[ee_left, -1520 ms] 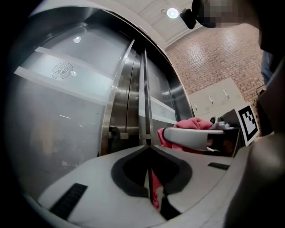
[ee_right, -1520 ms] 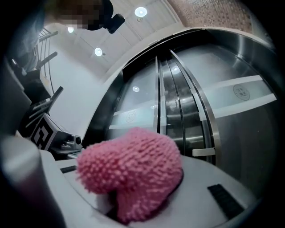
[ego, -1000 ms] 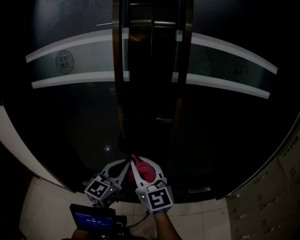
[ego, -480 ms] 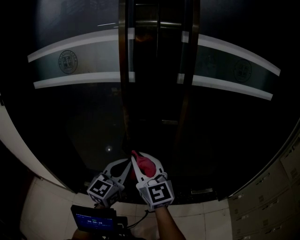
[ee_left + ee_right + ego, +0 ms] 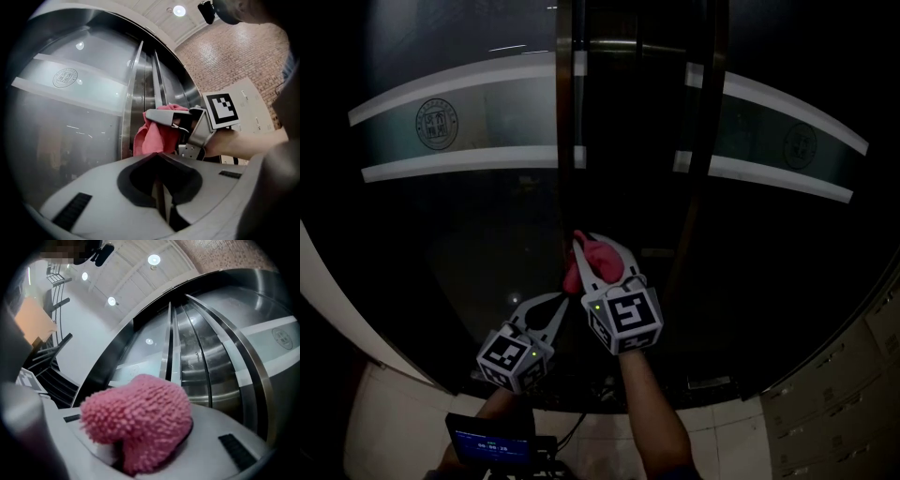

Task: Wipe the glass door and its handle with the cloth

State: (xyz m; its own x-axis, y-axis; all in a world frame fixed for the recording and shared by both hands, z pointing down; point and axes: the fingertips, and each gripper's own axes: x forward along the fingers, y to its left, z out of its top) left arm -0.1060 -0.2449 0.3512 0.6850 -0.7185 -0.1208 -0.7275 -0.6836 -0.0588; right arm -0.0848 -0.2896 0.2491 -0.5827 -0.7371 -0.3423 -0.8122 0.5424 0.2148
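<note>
The cloth point(image 5: 592, 258), a pink, nubbly wad, sits clamped in the right gripper point(image 5: 600, 251). It bulges out past the jaw tips toward the door. In the head view its long axis runs up and down, along the left handle point(image 5: 565, 112). It lies against or just beside that handle, low on the bar. The dark picture does not show whether they touch. The handle is a vertical steel bar, and a second handle point(image 5: 717, 112) stands parallel to its right.

The left gripper point(image 5: 558, 300) hangs lower and to the left, near the door. Its jaws are pressed together with nothing between them, and they point up toward the cloth.

In the right gripper view the cloth point(image 5: 138, 425) covers the jaw tips, so only the grey jaw bodies show around it. The top of both handles is cut off in the head view, and the lower door is too dark to read.

The glass door point(image 5: 469, 244) is dark and reflective. Two pale frosted bands point(image 5: 459, 164) cross it, with a round seal point(image 5: 437, 123) between them. Pale floor tiles point(image 5: 394, 422) lie at its foot. A small lit screen point(image 5: 487, 439) shows at the bottom edge. The left gripper view shows a brick wall point(image 5: 234, 51) and round ceiling lights point(image 5: 178, 10).
</note>
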